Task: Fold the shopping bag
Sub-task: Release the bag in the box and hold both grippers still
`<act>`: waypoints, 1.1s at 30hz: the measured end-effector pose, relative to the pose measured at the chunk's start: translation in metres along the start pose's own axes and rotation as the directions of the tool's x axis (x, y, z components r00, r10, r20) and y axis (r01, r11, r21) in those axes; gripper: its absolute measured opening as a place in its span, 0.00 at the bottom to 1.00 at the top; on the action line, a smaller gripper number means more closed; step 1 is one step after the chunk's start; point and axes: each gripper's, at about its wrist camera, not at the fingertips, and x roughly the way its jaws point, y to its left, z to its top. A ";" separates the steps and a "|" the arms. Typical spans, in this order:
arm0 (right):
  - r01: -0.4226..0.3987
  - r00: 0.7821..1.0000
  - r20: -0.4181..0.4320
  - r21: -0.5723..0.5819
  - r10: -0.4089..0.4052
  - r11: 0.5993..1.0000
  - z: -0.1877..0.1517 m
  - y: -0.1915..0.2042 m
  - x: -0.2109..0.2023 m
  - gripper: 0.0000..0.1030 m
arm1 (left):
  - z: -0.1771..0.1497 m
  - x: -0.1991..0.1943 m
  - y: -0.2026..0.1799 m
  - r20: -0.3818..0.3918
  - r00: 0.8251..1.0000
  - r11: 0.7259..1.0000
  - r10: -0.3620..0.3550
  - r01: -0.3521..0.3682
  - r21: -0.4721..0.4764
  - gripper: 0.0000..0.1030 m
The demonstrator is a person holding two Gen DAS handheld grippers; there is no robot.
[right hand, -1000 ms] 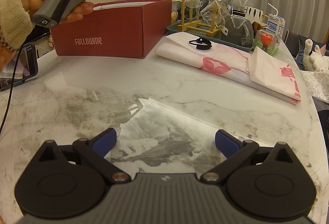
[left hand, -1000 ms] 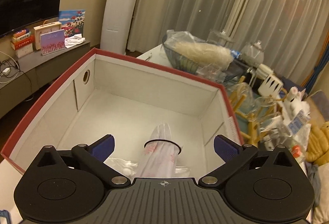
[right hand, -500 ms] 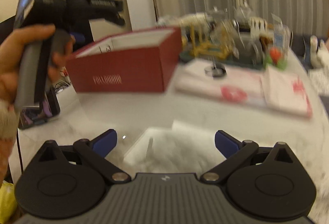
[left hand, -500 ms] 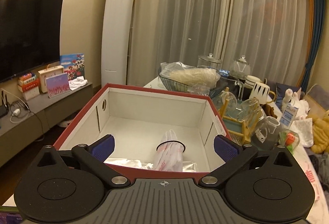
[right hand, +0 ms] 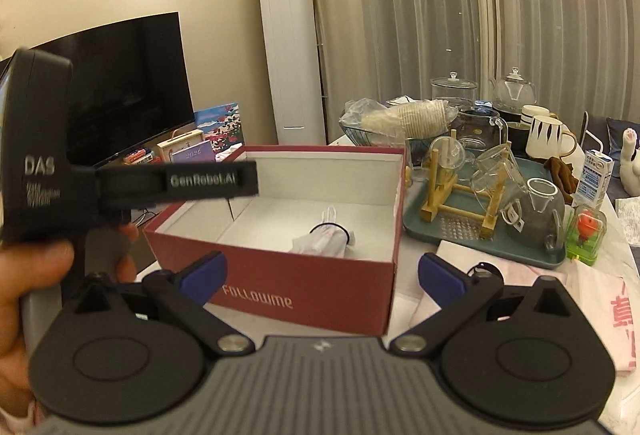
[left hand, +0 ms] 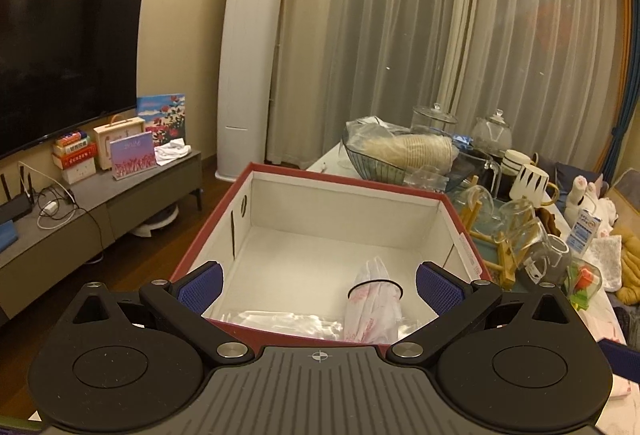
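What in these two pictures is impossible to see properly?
- White rolled bag bound by a black band in the red cardboard box: its lower end is hidden by the box's near wall, left view.
- Pink-printed flat bag: cut off by the right edge and the right claw, right view.
- Small lettering on the left claw: blurred.

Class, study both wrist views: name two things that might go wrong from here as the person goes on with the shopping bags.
1. Glass jugs on the wooden rack stand right beside the red box; a sideways swing of the open right gripper might knock them.
2. The banded bag lies low inside the box, so the open left gripper may catch the rim reaching in.
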 end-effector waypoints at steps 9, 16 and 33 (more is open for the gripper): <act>0.018 1.000 0.006 -0.036 -0.018 0.999 0.006 0.013 0.001 1.00 | -0.002 -0.005 -0.004 0.000 1.000 0.999 -0.023 0.023 0.023 1.00; 0.028 1.000 0.009 -0.046 -0.027 0.999 0.009 0.015 -0.004 1.00 | -0.002 -0.009 -0.004 -0.002 0.999 0.999 -0.036 0.036 0.026 1.00; 0.009 1.000 0.014 -0.014 -0.009 1.000 0.005 0.010 -0.014 1.00 | 0.000 -0.015 -0.007 0.002 0.998 0.997 -0.060 0.060 0.038 1.00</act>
